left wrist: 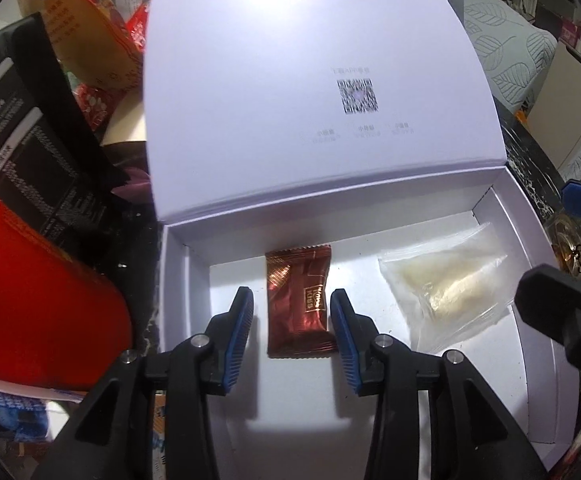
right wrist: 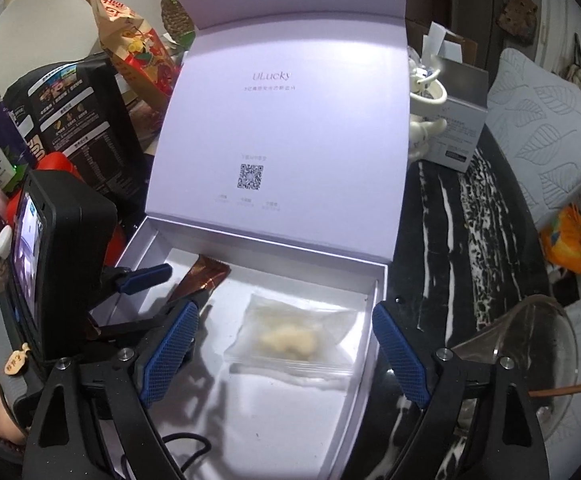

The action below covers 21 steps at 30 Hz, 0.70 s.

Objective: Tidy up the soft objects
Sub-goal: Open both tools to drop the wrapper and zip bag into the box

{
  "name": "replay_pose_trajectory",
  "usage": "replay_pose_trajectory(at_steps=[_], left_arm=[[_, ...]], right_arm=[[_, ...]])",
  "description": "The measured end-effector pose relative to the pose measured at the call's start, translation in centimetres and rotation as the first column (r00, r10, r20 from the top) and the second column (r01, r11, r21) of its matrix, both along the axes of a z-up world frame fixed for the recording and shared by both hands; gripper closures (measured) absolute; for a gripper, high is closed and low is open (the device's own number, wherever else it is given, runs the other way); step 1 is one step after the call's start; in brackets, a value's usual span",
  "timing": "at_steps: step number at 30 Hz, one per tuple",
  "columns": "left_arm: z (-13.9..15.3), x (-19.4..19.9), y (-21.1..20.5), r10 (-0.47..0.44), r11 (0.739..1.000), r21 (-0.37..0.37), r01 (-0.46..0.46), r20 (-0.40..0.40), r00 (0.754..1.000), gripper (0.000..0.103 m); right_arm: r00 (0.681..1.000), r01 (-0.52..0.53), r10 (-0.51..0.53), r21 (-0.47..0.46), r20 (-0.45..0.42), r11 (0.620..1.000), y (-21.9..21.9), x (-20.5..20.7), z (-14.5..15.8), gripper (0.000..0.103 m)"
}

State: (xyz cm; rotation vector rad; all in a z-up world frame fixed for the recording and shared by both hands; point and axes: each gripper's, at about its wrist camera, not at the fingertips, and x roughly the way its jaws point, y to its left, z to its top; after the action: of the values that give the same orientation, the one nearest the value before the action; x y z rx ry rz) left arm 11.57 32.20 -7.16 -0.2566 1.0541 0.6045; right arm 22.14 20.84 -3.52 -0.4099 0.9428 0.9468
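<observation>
An open white box [left wrist: 530, 380] with its lid [left wrist: 290, 80] standing up holds two soft packets. A reddish-brown foil packet [left wrist: 300, 300] lies flat on the box floor between the open fingers of my left gripper [left wrist: 292, 300], which straddles it without touching. A clear packet with pale contents [left wrist: 446, 280] lies to its right. In the right wrist view my right gripper [right wrist: 286, 320] is open, hovering above the clear packet [right wrist: 294, 332] in the box [right wrist: 364, 356]. The foil packet [right wrist: 204, 278] shows partly behind the left gripper [right wrist: 142, 276].
Black, red and orange snack packages [right wrist: 82, 120] crowd the left of the box. A grey carton [right wrist: 458, 116] and white mug [right wrist: 430, 100] stand at the back right on the black marbled table [right wrist: 470, 240]. A glass bowl [right wrist: 538, 344] sits near right. An orange packet [right wrist: 566, 244] lies far right.
</observation>
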Motion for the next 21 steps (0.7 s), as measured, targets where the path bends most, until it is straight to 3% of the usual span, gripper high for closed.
replay_pose_trajectory(at_steps=[10,21], left_arm=[[3.0,-2.5,-1.1,0.006,1.000,0.027,-0.008,0.066,0.998,0.063],[8.6,-5.4,-3.8,-0.009,0.996,0.087,-0.005,0.158,0.987,0.063]], right_arm=[[0.999,0.012,-0.013,0.023,0.044,1.000,-1.2,-1.3,2.2,0.013],[0.993,0.039,-0.050,0.099,0.109,0.994,-3.7,-3.3,6.6,0.013]])
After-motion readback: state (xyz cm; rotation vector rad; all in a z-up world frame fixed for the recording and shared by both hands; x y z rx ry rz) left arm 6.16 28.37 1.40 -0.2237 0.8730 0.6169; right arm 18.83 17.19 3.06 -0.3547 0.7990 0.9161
